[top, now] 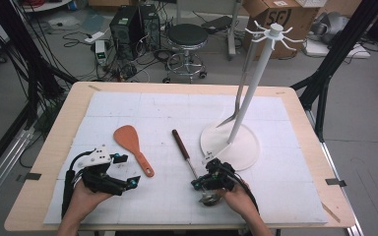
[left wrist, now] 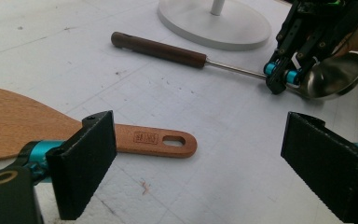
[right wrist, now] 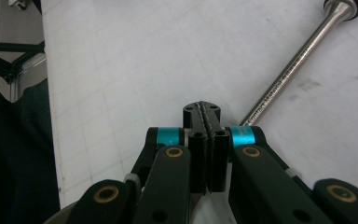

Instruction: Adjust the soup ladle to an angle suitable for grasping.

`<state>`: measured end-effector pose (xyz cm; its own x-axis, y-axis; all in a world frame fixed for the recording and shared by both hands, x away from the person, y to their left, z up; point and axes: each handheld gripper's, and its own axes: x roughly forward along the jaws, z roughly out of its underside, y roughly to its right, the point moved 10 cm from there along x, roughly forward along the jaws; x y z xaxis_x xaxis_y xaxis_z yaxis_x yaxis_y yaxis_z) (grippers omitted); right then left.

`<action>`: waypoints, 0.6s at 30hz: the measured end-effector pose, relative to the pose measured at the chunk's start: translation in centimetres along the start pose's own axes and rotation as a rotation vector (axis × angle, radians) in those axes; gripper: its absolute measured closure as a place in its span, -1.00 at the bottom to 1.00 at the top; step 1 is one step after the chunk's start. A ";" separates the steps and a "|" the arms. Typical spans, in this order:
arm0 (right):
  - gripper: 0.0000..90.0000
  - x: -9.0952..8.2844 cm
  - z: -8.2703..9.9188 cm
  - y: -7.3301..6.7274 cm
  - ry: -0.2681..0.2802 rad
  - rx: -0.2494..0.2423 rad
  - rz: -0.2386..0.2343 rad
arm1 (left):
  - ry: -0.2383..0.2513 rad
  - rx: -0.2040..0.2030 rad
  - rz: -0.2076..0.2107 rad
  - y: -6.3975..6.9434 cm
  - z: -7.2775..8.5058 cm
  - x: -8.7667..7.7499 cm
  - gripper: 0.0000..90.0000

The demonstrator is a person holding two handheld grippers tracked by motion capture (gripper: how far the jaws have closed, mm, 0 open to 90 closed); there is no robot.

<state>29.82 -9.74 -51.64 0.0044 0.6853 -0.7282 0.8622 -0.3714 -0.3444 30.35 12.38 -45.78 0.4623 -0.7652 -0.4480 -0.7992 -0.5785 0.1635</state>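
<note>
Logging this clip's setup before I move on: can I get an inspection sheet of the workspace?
Surface: wooden table under a white mat, lightly scuffed.
Job's things: ladle and paddle lying flat; stand upright, one utensil hanging from it.
Clutter: nothing seen.
Grippers: left gripper open, beside the paddle; right gripper shut, nothing between its pads, at the ladle's shaft near the bowl.
Cables: black cable trails from the left gripper; loose cables on the floor.
Surroundings: stool, computer towers, box.

Claw (right wrist: pixel 207 122) pressed shut (nothing between) — steel ladle shaft (right wrist: pixel 292 63) beside it
</note>
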 end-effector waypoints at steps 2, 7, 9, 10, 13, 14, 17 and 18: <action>1.00 -0.4 0.2 0.4 -0.005 0.008 0.011 | -0.001 0.001 0.000 0.0 0.0 0.0 -0.76; 1.00 -0.9 0.5 1.0 -0.007 0.016 0.023 | -0.003 0.001 0.001 0.0 0.0 0.1 -0.76; 1.00 -1.1 0.6 1.2 -0.008 0.016 0.031 | 0.000 0.001 0.002 0.1 0.0 0.1 -0.76; 1.00 -1.3 0.7 1.4 -0.005 0.014 0.031 | -0.001 -0.001 0.002 0.0 0.0 0.1 -0.76; 1.00 -1.5 0.9 1.7 -0.005 0.024 0.034 | -0.002 -0.001 0.002 0.0 0.0 0.1 -0.76; 1.00 -1.6 0.9 1.7 -0.002 0.029 0.030 | -0.002 -0.001 0.002 0.0 0.0 0.1 -0.76; 0.99 -1.7 0.5 1.5 0.025 0.018 0.026 | 0.000 0.000 0.001 0.0 0.0 0.1 -0.76; 0.99 -1.8 0.2 1.4 0.044 0.013 0.024 | 0.001 -0.001 0.001 0.0 0.0 0.1 -0.76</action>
<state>30.97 -11.62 -50.91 0.0473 0.7027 -0.7099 0.8547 -0.3963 -0.3353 30.39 12.34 -45.80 0.4620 -0.7658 -0.4474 -0.7991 -0.5783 0.1645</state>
